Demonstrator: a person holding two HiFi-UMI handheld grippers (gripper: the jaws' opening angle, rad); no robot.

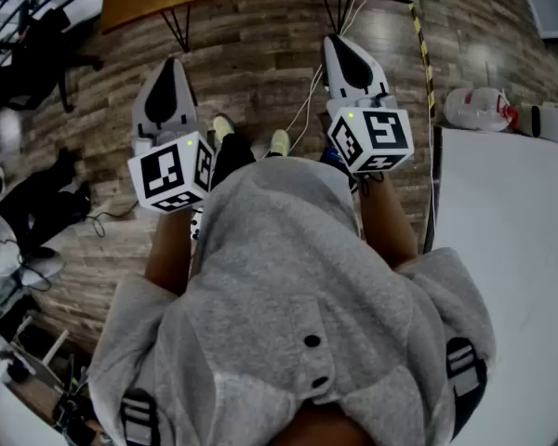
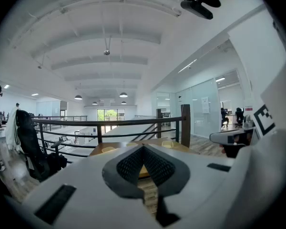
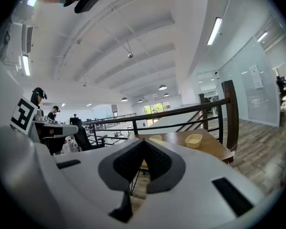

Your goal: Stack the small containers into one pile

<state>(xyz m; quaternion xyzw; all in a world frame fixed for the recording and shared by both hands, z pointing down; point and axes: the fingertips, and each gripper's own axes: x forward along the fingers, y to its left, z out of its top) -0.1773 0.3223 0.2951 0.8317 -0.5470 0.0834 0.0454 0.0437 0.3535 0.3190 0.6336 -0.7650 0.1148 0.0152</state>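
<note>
We are holding left gripper (image 2: 143,146), right gripper (image 3: 144,141) squeezed together, empty. Yellow containers (image 3: 194,140) sitting far ahead on wooden table (image 3: 212,147), open tops facing up.

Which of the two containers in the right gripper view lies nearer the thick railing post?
The right container, close to the post; the left container sits farther off.

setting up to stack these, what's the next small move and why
Probably step toward the wooden table and open the right gripper: it and the left gripper are both shut and empty, and the pale container sits unstacked on the table, well beyond the jaws.
</note>
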